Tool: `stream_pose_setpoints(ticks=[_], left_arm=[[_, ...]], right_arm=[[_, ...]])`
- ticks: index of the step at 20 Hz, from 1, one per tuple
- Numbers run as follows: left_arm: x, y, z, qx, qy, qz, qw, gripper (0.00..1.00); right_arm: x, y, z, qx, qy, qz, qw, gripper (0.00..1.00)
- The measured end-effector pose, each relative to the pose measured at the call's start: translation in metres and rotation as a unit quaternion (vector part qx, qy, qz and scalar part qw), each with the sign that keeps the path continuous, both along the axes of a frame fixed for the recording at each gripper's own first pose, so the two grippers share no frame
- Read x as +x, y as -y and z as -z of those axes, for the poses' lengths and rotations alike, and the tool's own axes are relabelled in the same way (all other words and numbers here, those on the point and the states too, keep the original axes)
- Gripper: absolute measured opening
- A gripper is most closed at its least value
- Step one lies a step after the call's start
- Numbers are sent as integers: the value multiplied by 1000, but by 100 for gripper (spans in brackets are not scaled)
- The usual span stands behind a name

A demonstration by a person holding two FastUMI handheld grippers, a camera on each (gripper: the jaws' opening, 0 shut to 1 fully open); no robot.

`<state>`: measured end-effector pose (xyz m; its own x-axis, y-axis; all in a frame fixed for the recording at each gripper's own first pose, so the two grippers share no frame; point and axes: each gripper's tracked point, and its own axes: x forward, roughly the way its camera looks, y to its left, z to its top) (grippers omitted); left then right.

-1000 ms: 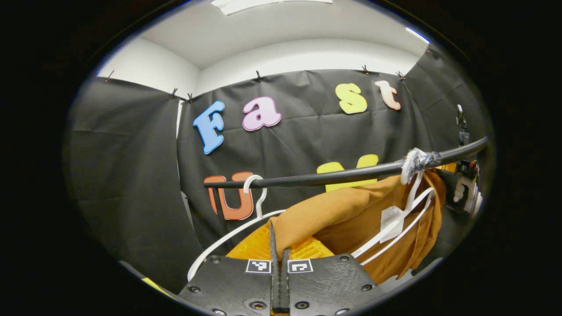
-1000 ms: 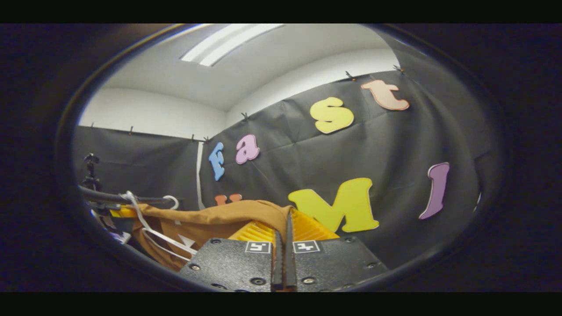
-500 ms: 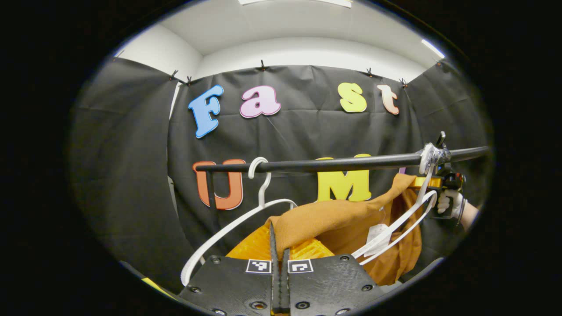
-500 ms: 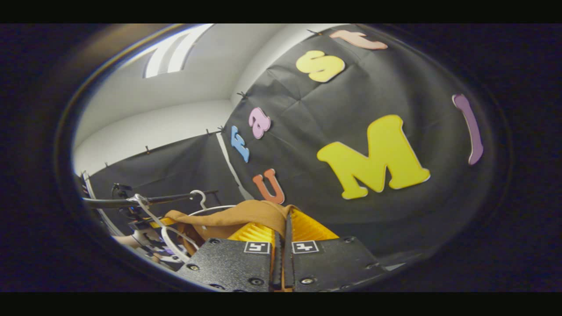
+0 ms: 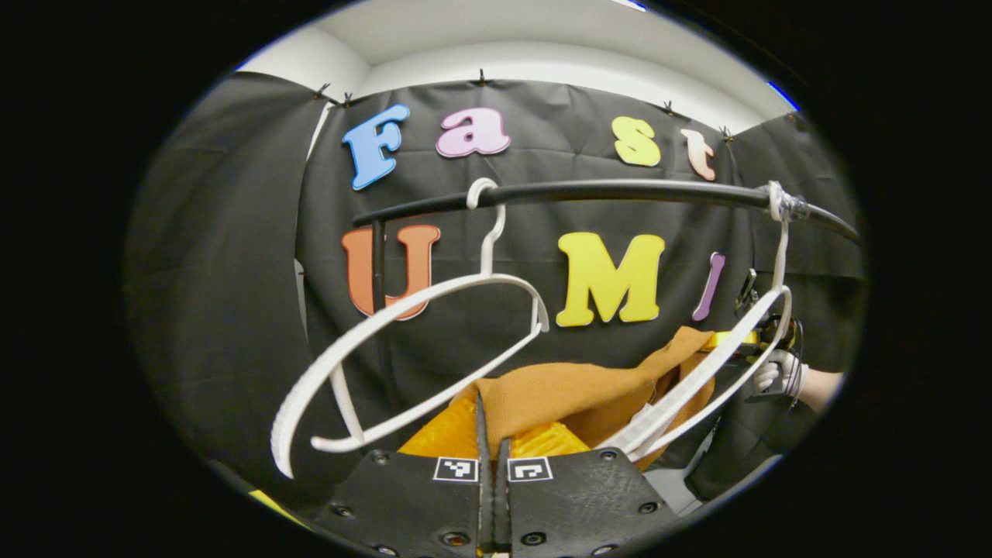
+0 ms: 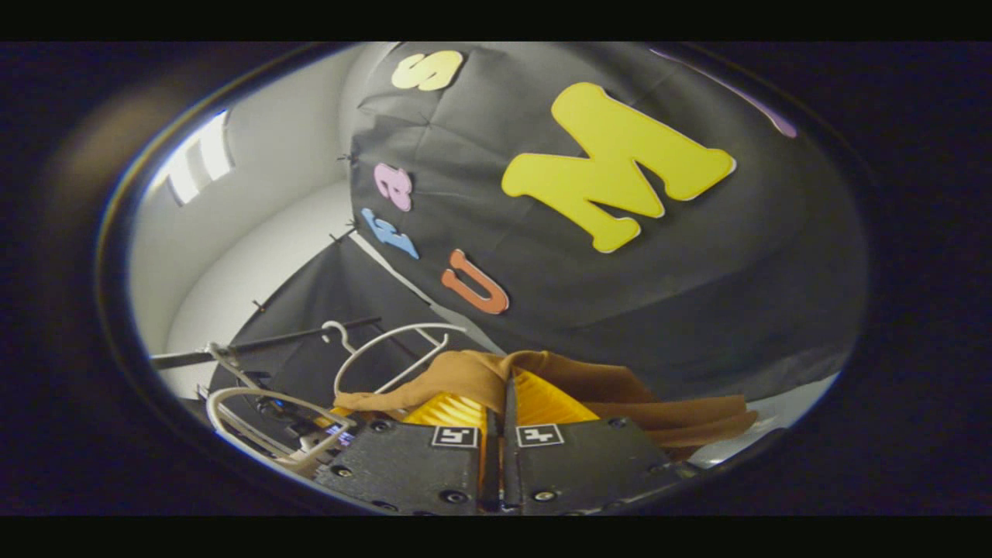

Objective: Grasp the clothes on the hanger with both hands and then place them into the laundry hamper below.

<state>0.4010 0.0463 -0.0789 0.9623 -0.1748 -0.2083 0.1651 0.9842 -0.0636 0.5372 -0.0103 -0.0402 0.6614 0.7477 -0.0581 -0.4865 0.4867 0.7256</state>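
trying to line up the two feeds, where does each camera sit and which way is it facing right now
Left gripper view: rides the left gripper, level, facing the back wall past the black rail and two white hangers; own fingers shut on the brown garment; a gloved hand with the other gripper at far right.
Right gripper view: rides the right gripper, rolled sideways, facing the wall; own fingers shut on the garment.
Shared: the garment, rail and hangers.

Rail overhead; two white hangers flank the garment, open gap between them.
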Motion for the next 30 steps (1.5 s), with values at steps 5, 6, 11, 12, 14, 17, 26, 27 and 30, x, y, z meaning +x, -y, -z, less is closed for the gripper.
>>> stream_pose_setpoints(ticks=[5,6,11,12,14,17,26,27,30], left_arm=[[-20,-7,37,-47,-22,-15,999,0],[-23,-8,44,-52,-26,-18,998,0],[-51,-1,92,-67,-61,-32,995,0],[-58,0,99,-71,-67,-33,995,0],[-72,7,113,-68,-79,-34,994,0],[-94,26,116,-68,-79,-19,994,4],[-153,116,18,-53,12,84,995,4],[-160,124,2,-59,25,96,993,0],[-180,141,-25,-68,48,116,990,3]], right_arm=[[-22,0,46,-7,-31,-7,999,5],[-25,-1,54,-13,-35,-7,999,5],[-49,1,93,-15,-57,4,998,5],[-59,3,98,-11,-66,6,998,5],[-82,2,109,5,-85,8,996,5],[-125,-18,112,7,-88,-4,996,5],[-261,-108,27,5,15,-72,997,5],[-272,-117,15,2,28,-78,997,5],[-308,-142,2,-16,56,-75,995,5]])
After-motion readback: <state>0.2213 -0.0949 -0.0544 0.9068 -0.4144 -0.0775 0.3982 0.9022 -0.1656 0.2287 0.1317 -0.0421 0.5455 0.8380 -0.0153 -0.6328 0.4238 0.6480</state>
